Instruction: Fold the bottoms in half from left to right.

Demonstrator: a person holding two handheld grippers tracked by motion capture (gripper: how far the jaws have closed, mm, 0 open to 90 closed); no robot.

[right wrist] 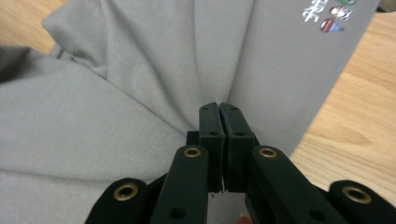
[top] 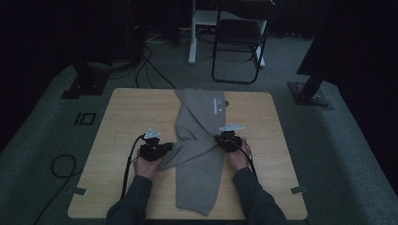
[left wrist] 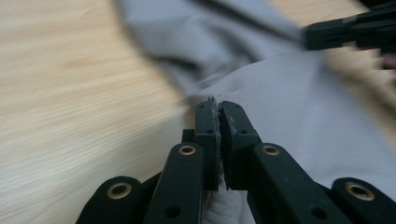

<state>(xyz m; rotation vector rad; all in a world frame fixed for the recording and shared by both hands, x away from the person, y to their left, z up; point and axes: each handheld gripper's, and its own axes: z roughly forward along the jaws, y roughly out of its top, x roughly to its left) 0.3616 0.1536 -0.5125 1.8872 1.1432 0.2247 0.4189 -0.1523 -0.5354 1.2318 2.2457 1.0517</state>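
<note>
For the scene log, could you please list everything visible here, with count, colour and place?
garment: one, grey, folded lengthwise down the table's middle, small printed logo near its far end
table: one, light wood, centre
folding chair: one, black, on the floor beyond the table
cables: several, black, on the grey carpet
stand bases: two, dark, left and right of the table's far corners
left gripper: one, black, shut on the garment's left edge
right gripper: one, black, shut on the garment's right edge
forearms: two, dark sleeves, bottom

dim room, dark walls. grey carpet floor (top: 328,154) under a light wooden table (top: 126,117). a black folding chair (top: 238,37) beyond the table's far edge, cables (top: 63,166) trailing left.
</note>
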